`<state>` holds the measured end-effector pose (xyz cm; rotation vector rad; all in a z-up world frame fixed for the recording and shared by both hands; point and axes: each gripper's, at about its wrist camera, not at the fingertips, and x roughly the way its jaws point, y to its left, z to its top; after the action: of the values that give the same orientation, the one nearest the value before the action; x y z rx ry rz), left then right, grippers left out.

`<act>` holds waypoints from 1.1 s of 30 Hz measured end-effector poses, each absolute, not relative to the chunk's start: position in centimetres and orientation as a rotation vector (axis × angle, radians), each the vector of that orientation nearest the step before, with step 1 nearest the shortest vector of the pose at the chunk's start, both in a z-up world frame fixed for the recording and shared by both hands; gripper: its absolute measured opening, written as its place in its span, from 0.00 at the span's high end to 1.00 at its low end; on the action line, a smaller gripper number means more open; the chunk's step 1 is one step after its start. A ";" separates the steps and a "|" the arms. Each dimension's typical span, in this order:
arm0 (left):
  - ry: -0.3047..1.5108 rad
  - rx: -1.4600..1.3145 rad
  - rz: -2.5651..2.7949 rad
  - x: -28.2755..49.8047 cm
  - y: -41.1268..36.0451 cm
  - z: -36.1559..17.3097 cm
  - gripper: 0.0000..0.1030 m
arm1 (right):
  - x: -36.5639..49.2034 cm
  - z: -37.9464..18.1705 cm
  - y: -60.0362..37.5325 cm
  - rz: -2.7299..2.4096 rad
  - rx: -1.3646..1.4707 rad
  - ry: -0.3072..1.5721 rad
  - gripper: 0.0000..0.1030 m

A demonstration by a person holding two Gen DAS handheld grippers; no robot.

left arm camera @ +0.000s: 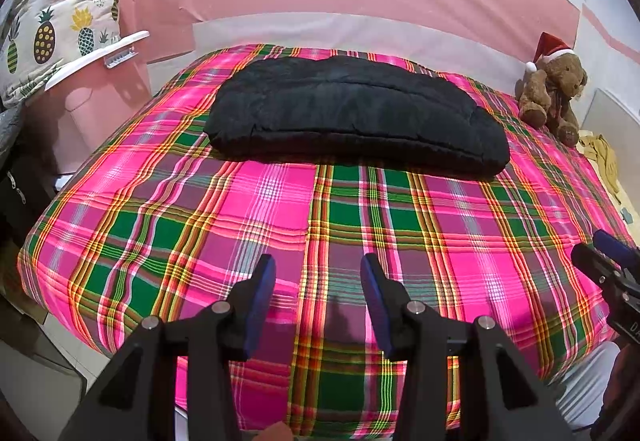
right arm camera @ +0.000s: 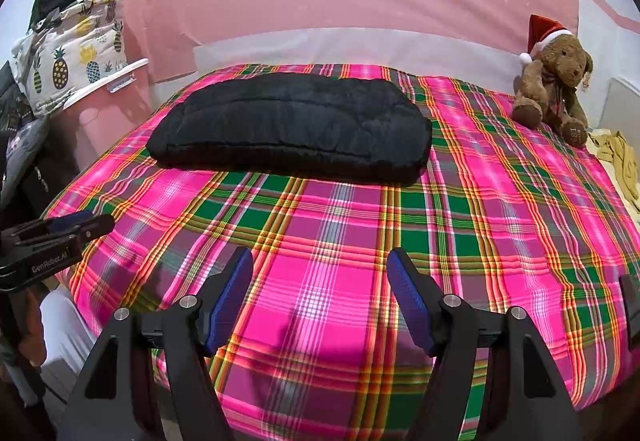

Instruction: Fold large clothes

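While both the left gripper [left arm camera: 318,281] and right gripper [right arm camera: 320,277] hover wide and empty, the black padded garment [left arm camera: 352,113] lies at twelve o'clock on the plaid bed [left arm camera: 280,225] — apparently already folded, little left.

The black padded garment [left arm camera: 352,113] lies in a bundle, so its sleeves, collar and front cannot be made out. The right gripper [left arm camera: 608,261] is cut off by the right edge of the left wrist view. The yellow cloth [right arm camera: 618,161] near the teddy bear [right arm camera: 552,81] runs past the right edge.
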<state>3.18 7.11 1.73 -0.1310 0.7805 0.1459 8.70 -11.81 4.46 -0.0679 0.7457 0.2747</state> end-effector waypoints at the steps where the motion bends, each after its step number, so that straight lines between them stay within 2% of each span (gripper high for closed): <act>1: 0.780 -0.131 0.145 3.1 7.2 1.8 0.55 | 8.7 4.5 -11.8 0.275 -0.068 0.745 0.33; 33: 0.767 -0.118 0.152 2.7 6.8 2.3 0.55 | 8.3 4.7 -11.6 0.276 -0.071 0.741 0.33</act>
<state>2.71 6.80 2.25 -0.1176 0.7668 0.1517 8.28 -11.59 4.65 -0.0712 0.7411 0.2764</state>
